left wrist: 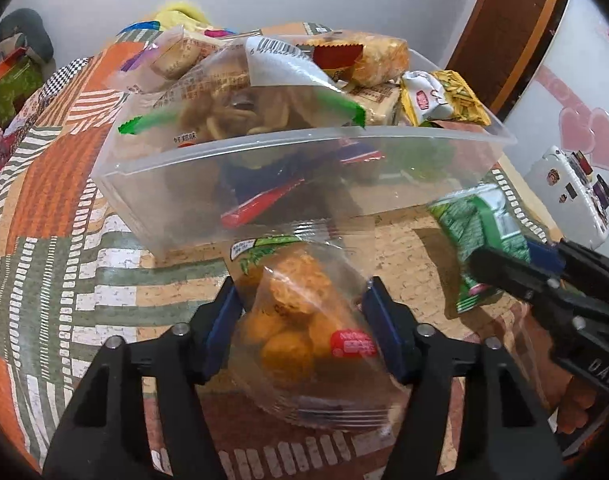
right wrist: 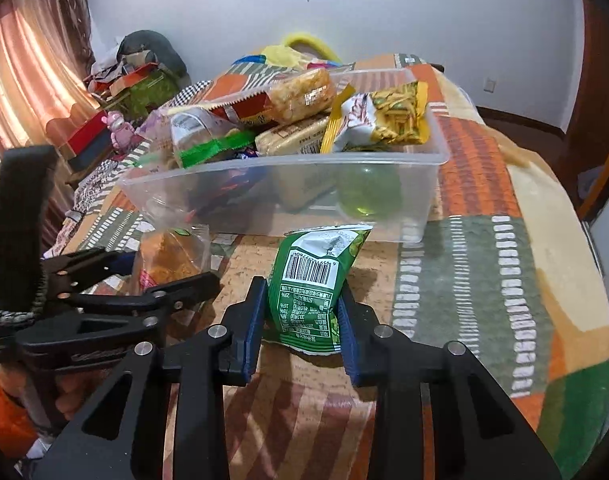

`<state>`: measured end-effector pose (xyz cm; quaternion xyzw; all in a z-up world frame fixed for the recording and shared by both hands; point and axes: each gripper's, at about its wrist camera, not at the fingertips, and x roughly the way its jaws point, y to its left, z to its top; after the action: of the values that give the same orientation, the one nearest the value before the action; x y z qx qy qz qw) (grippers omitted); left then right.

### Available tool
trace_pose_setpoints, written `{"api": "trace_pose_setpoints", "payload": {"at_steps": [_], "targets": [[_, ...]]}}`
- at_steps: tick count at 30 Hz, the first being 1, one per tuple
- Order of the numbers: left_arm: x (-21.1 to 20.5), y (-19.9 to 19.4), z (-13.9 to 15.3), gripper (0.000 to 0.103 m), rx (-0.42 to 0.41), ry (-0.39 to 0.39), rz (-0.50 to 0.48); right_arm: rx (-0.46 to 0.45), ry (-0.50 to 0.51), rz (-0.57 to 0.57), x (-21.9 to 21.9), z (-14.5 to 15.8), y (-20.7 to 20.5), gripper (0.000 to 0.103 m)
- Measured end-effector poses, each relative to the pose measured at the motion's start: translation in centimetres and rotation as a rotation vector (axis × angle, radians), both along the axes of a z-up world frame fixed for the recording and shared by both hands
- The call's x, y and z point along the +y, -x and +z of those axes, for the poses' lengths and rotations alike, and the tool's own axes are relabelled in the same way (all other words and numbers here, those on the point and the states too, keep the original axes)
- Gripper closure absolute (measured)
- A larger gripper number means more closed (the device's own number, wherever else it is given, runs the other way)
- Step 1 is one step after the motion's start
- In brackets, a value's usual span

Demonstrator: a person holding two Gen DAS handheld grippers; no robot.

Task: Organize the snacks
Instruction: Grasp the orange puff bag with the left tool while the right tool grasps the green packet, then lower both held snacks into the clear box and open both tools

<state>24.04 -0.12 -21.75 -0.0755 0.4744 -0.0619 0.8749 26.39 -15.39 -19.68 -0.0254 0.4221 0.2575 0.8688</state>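
White walls (right wrist: 424, 20), pink curtain (right wrist: 28, 80), patchwork bedspread (right wrist: 484, 260)

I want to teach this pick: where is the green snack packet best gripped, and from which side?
Grip the green snack packet across its lower half, coming from the near side, away from the clear bin. It lies lengthwise with its sealed end nearest, so both long edges are free. The right gripper is shut on it that way.

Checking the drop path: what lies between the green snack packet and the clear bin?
Only bare patterned bedspread separates green snack packet from clear bin, seen in the right wrist view.
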Motion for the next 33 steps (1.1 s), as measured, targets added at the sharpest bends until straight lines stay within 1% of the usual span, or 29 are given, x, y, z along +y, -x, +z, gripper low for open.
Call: {"api": "trace_pose_setpoints", "payload": {"at_steps": [5,8,16,20,22,25,28,33], "targets": [[-0.1,1.2,0.7,0.045,-0.002,0.035,-0.042,-0.036,-0.037,-0.004,-0.8,1.4,0.6,0.073],[0.0,2.1,2.3,0.045,-0.044,0.029,-0.038,-0.069,-0.048,-0.008,-1.0,2.5,0.7,0.073],[1.5,2.7,8.2,0.045,-0.188,0.037,-0.009,-0.141,-0.068,-0.027,-1.0,4.8,0.0,0.073],[1.5,1.6,10.4,0.045,-0.237,0.037,-0.004,-0.165,-0.08,-0.041,-0.4,5.6,-1.2,0.073],[1.6,1.0,11.2,0.045,-0.253,0.043,-0.005,-0.179,-0.081,-0.052,-0.3,5.9,-1.7,0.073],[1.6,-0.1,12.0,0.045,-0.28,0.03,0.0,-0.193,-0.079,-0.056,0.2,6.2,-2.6,0.073],[1.3,-1.7,12.2,0.045,-0.295,0.016,0.007,-0.196,-0.076,-0.06,0.8,6.2,-3.6,0.073],[1.6,-4.8,11.5,0.045,-0.28,-0.002,0.028,-0.168,-0.079,-0.067,1.1,5.3,-5.3,0.073]]}}
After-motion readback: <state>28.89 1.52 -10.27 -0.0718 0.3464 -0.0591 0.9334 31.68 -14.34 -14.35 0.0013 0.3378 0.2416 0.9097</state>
